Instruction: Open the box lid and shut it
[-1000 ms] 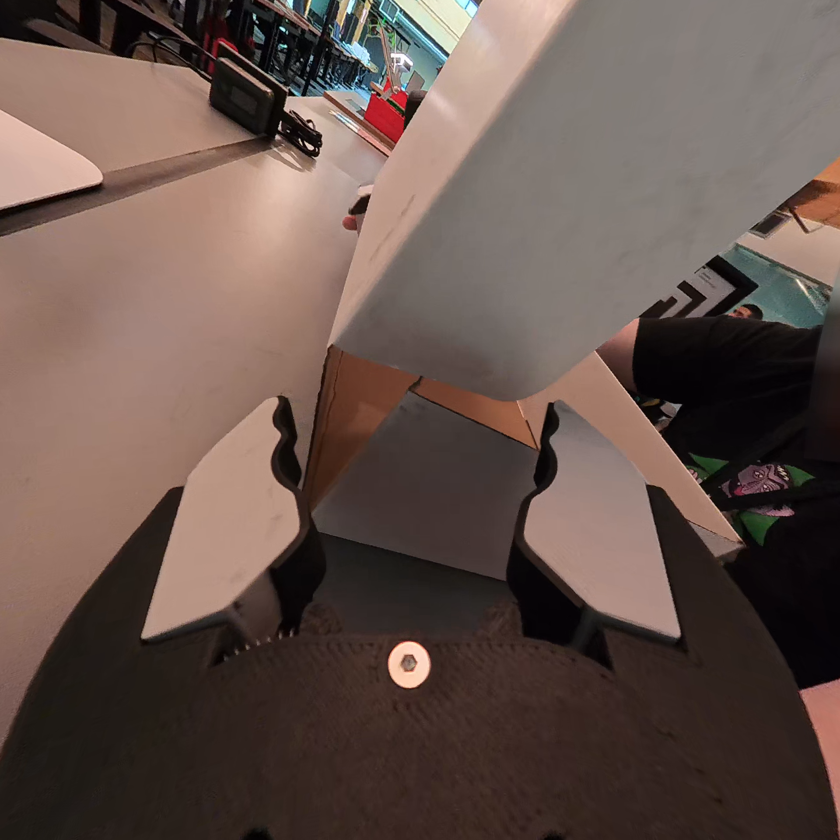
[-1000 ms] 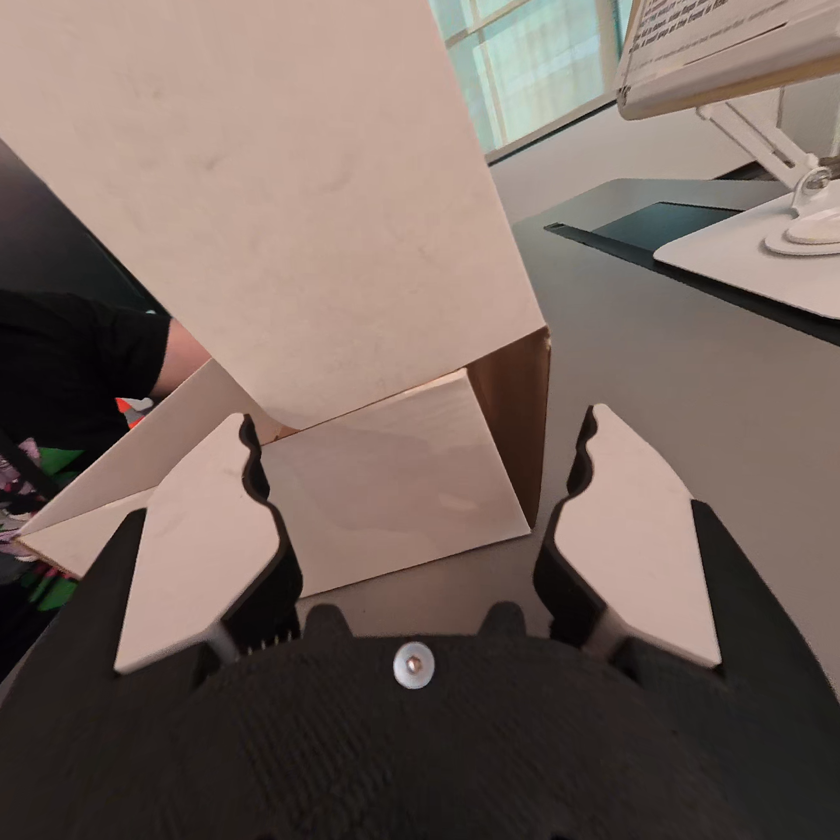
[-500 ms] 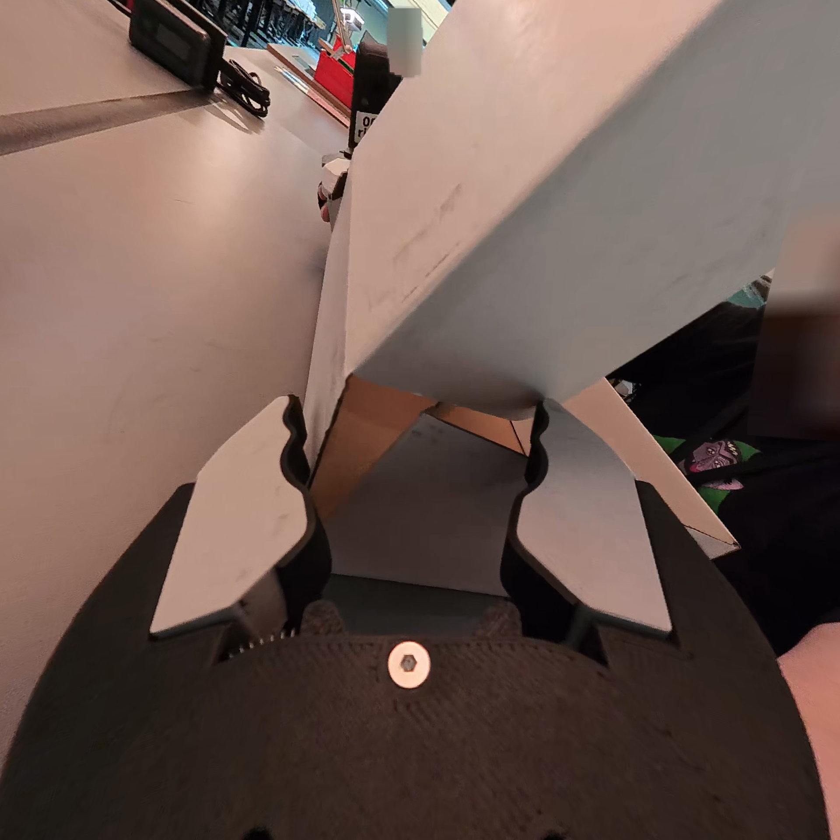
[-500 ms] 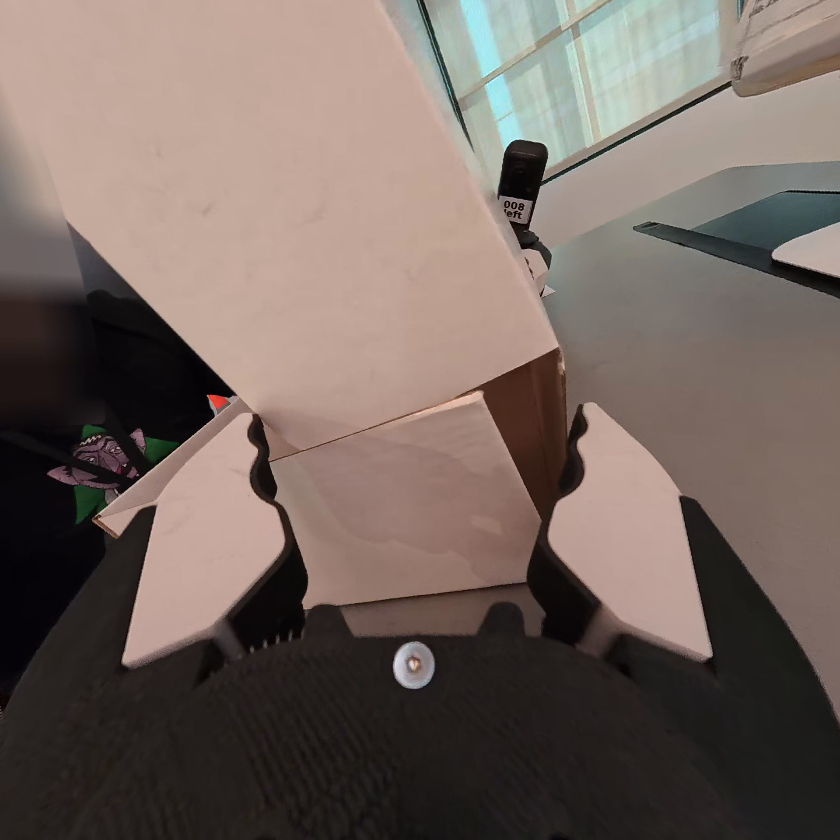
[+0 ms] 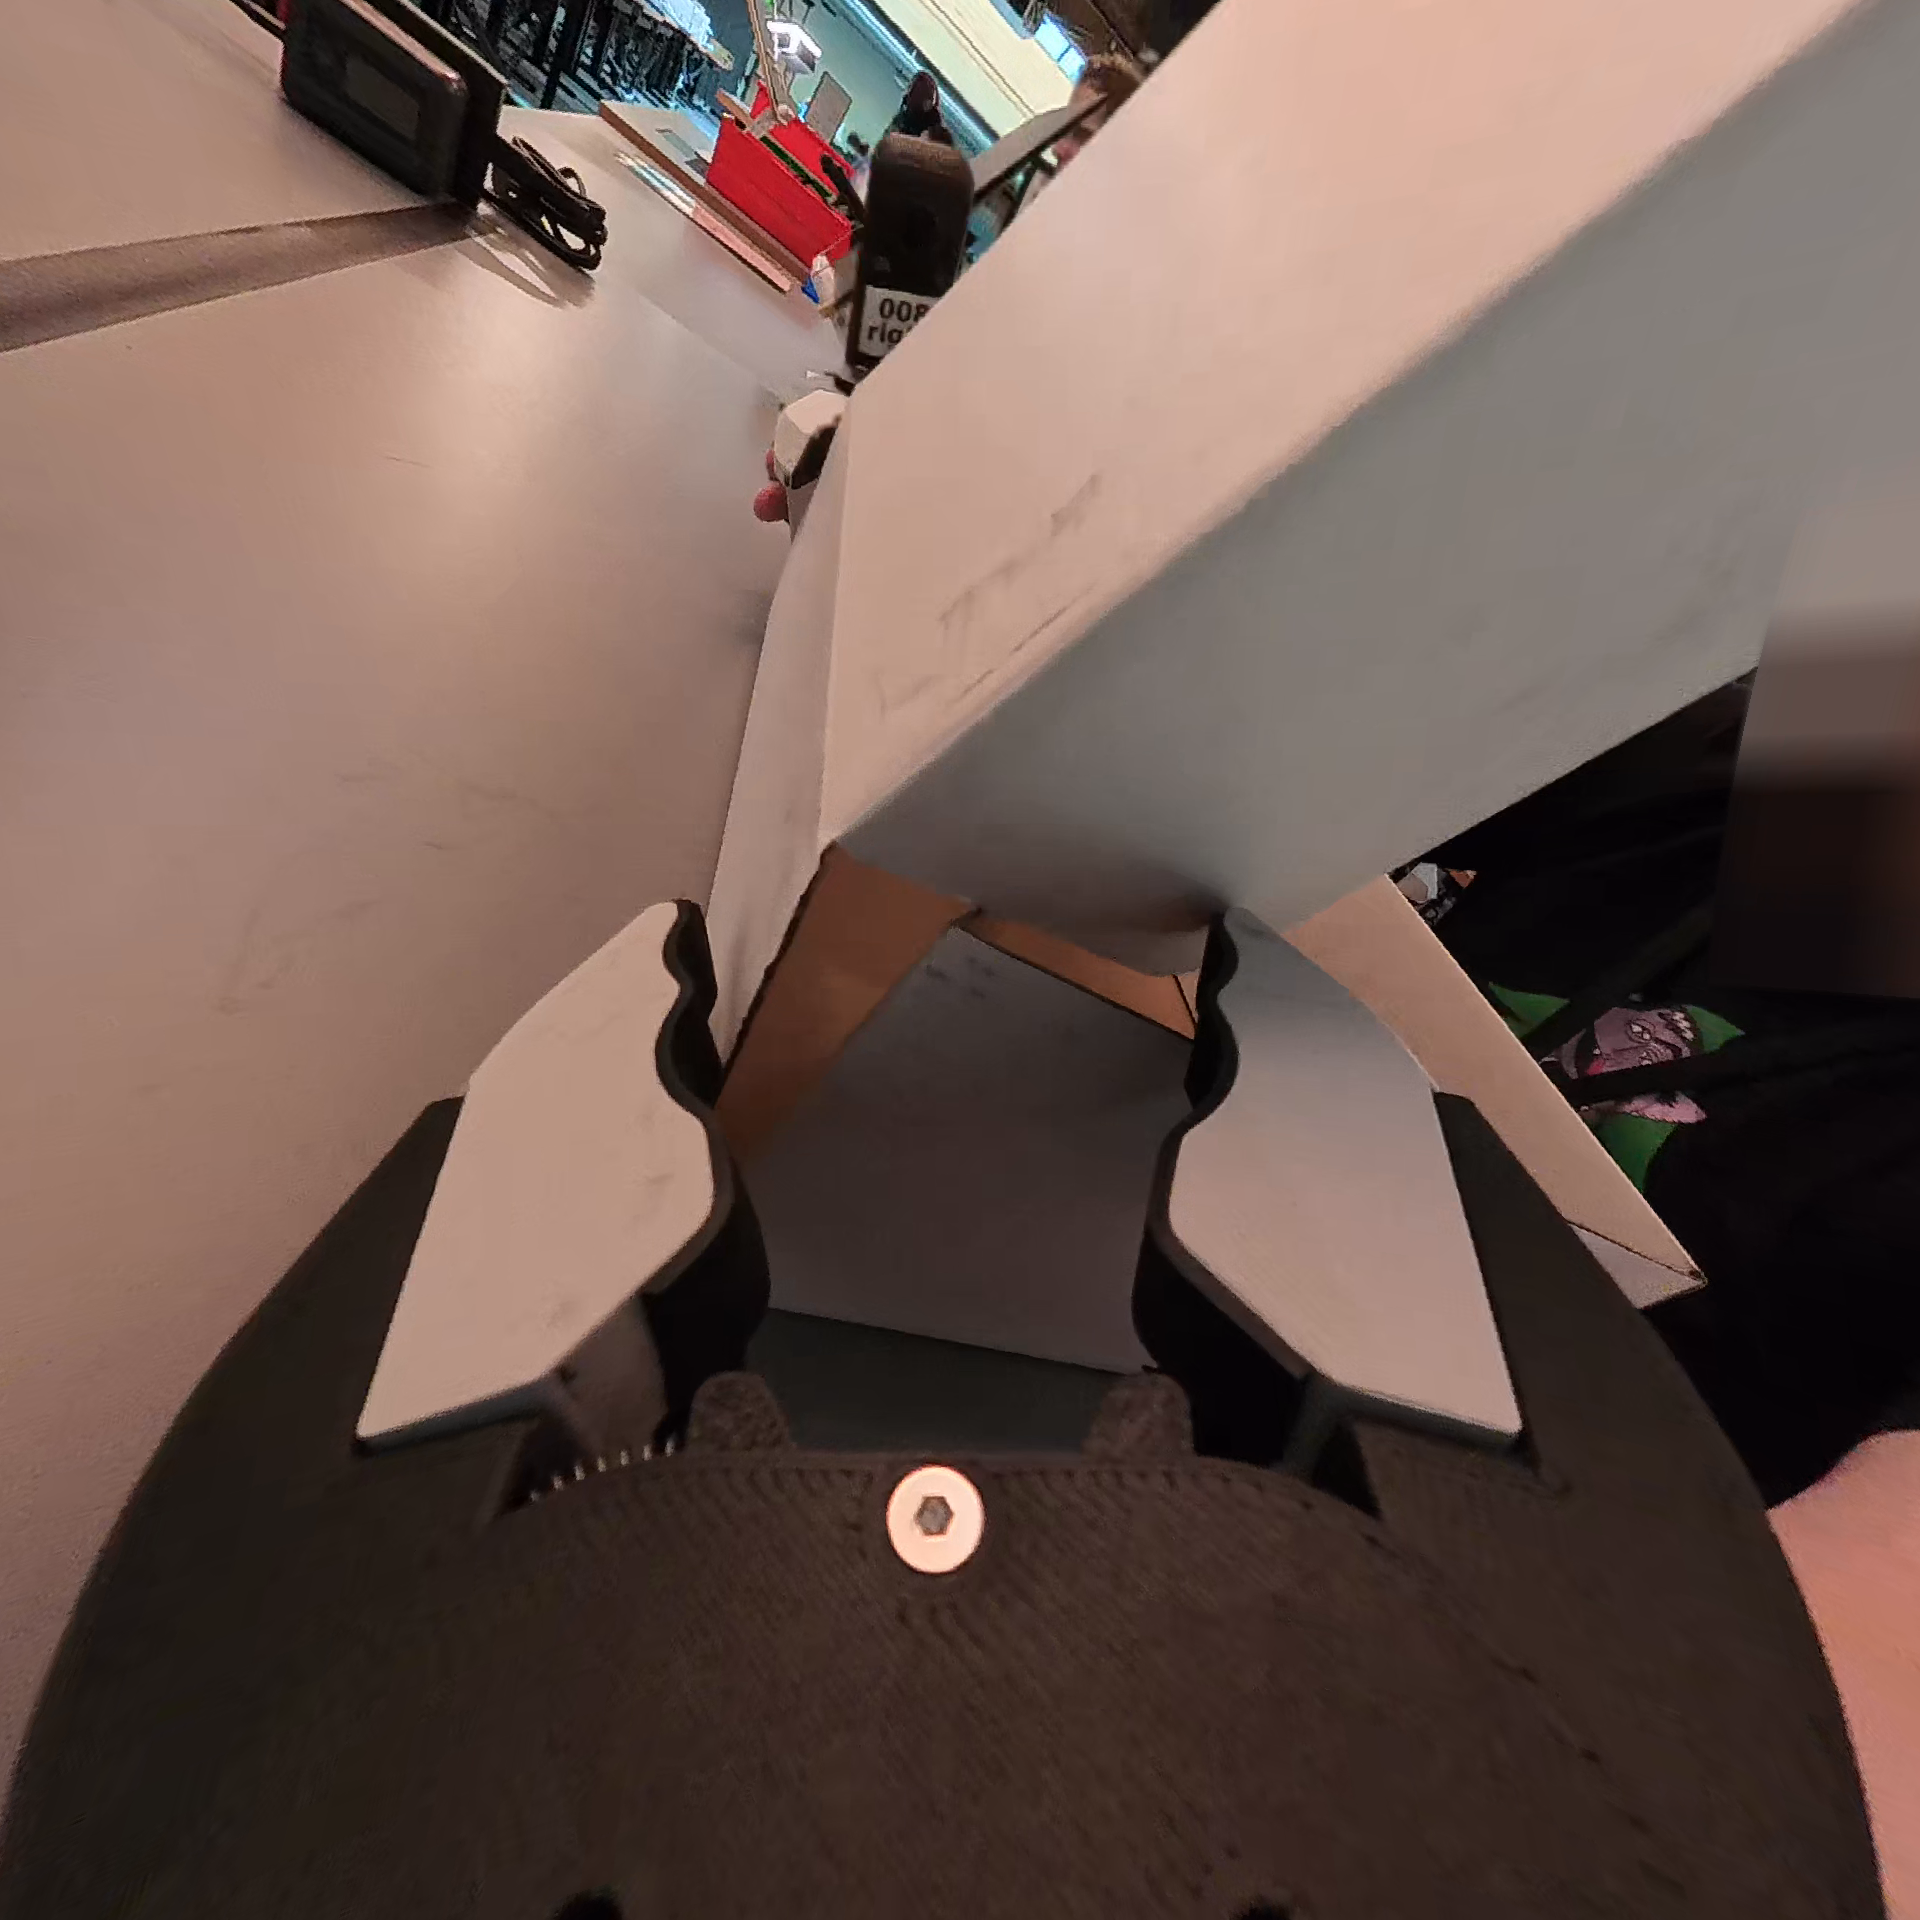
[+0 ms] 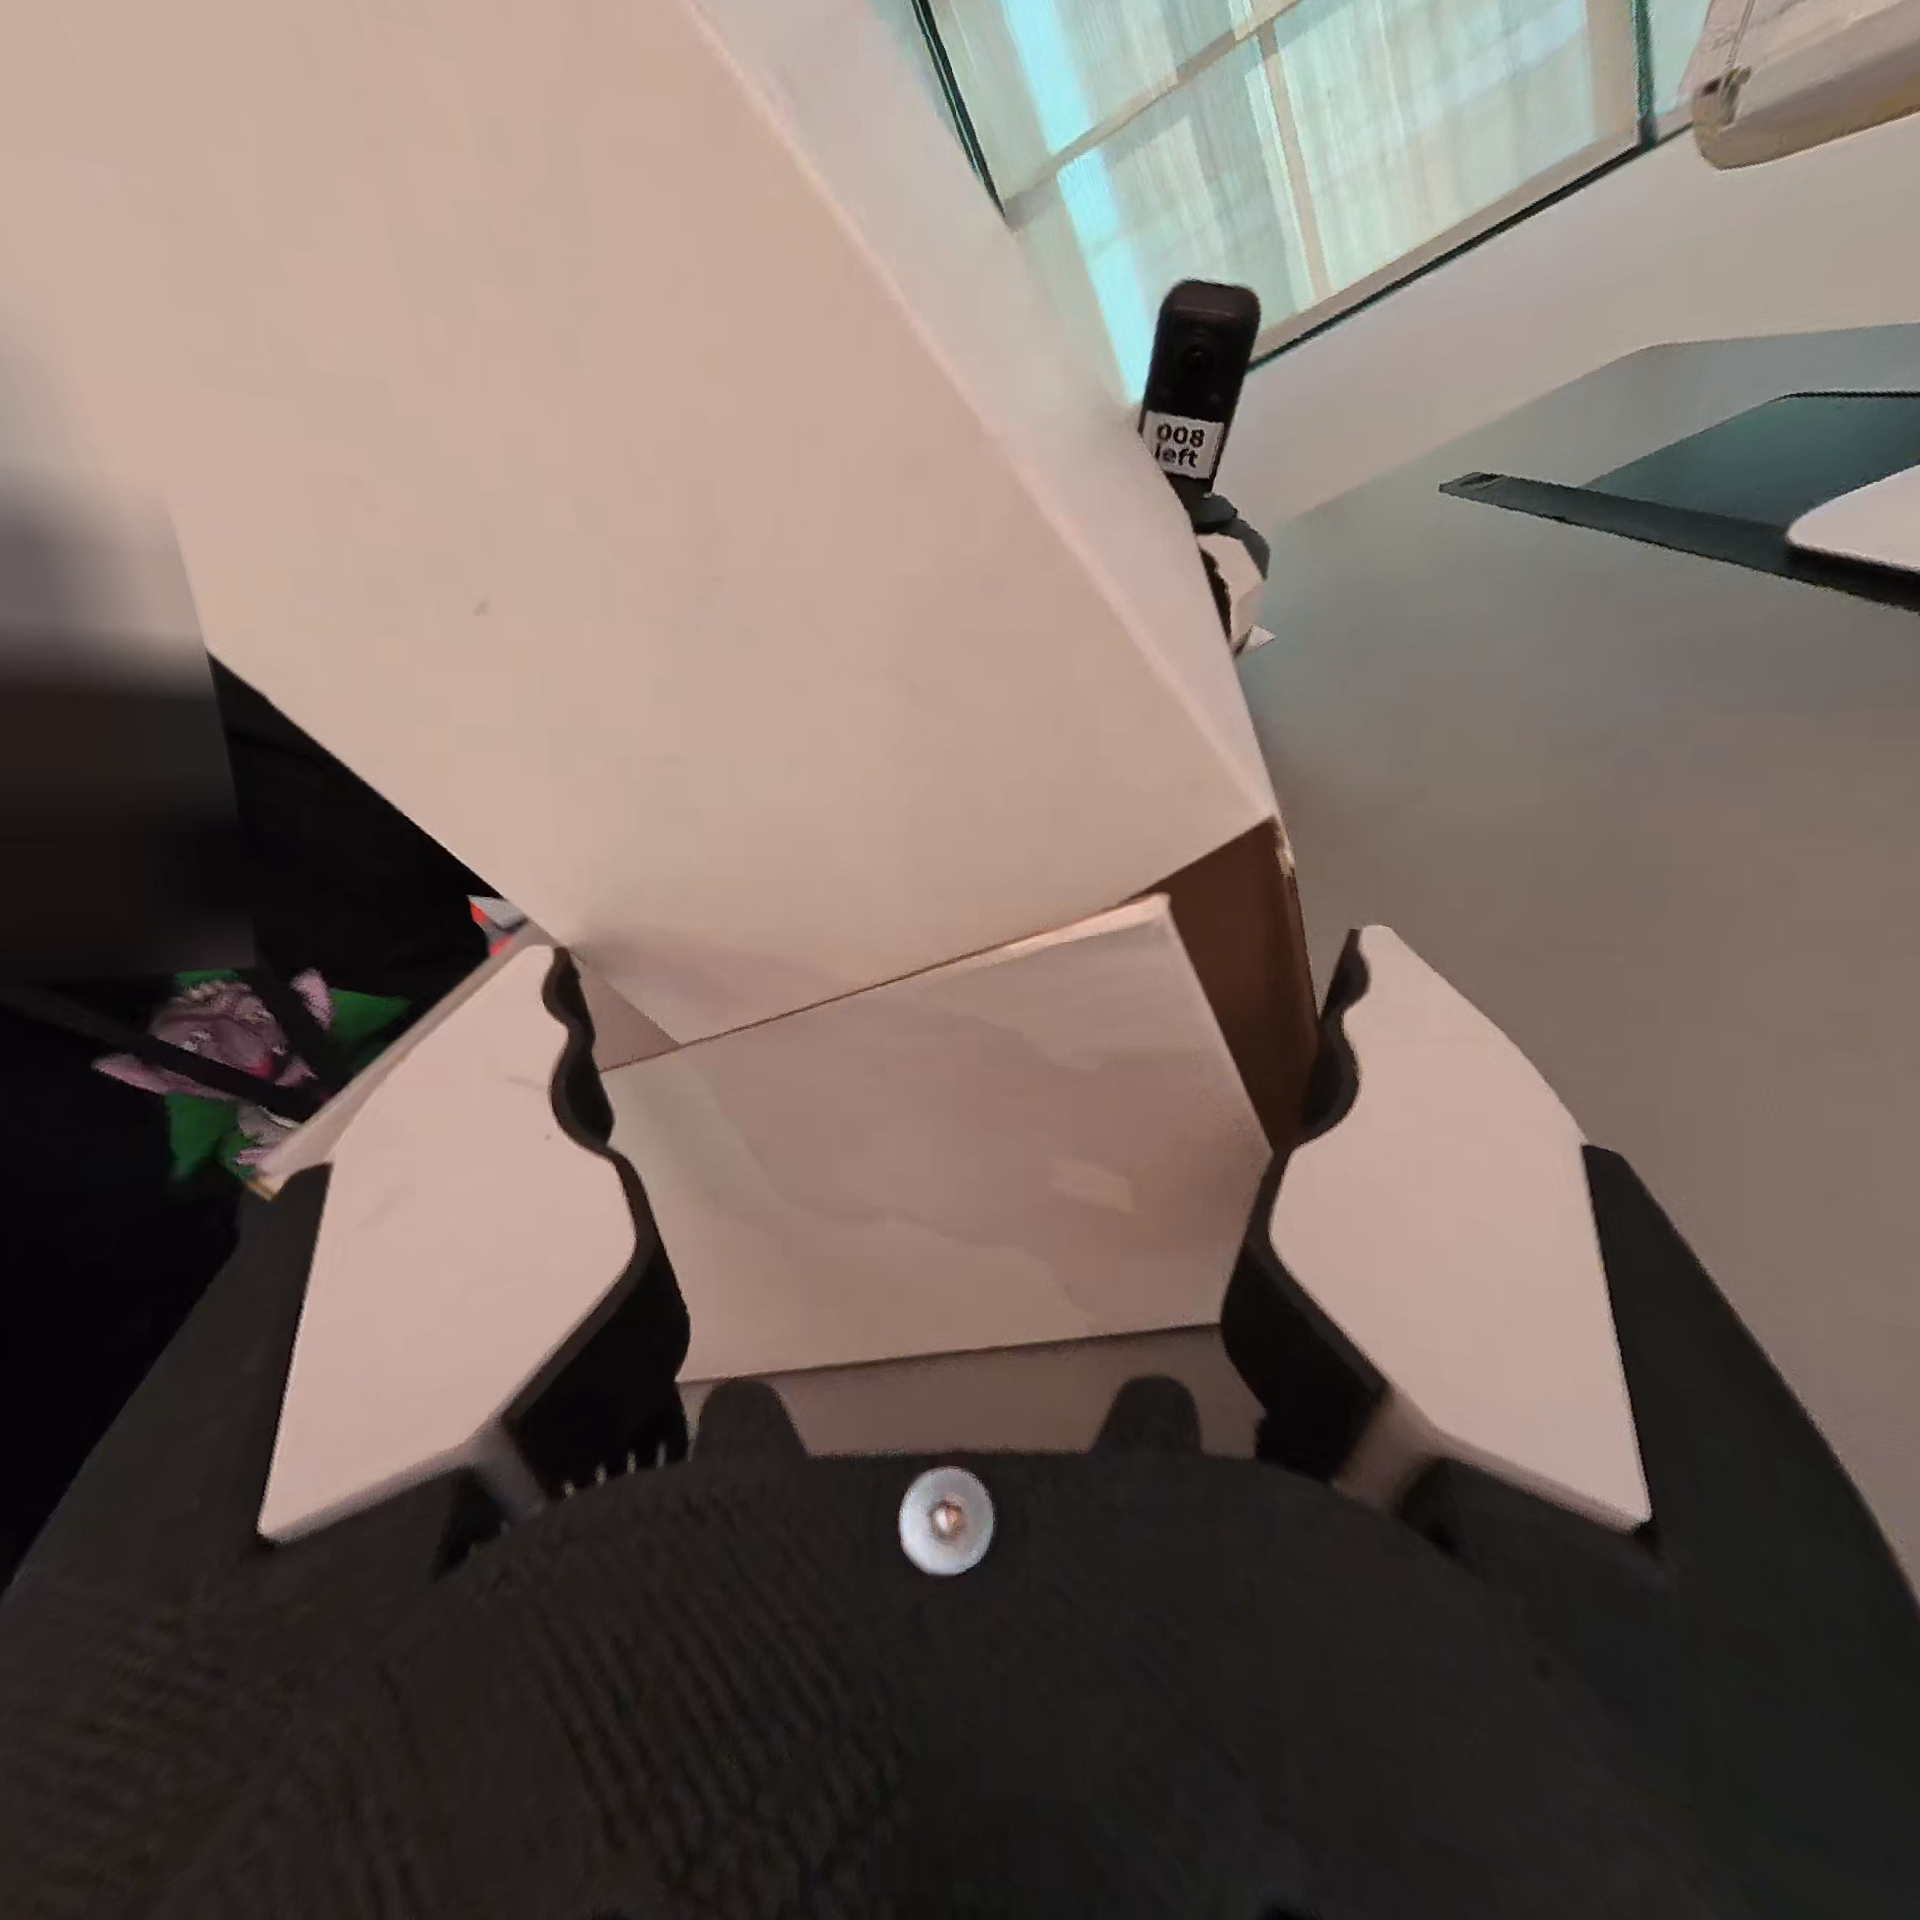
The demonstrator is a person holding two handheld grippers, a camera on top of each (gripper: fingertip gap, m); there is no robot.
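Note:
A white cardboard box with a brown inside stands on the table, its big white lid raised and tilted. My left gripper is open at one end of the box, its fingers either side of the end wall; the lid's lower corner sits close above its right fingertip. My right gripper is open at the opposite end wall, under the same lid. Each gripper's camera stalk shows beyond the lid in the other's view: right, left. The box's inside is mostly hidden.
A black device with a cable and a red bin lie far back on the light table. A person in a black shirt is beside the box. A white stand base sits on a dark mat.
Both grippers have moved in closer to the box's end walls, still open. The lid stays raised. The opposite gripper's camera has come into view past the lid in each view.

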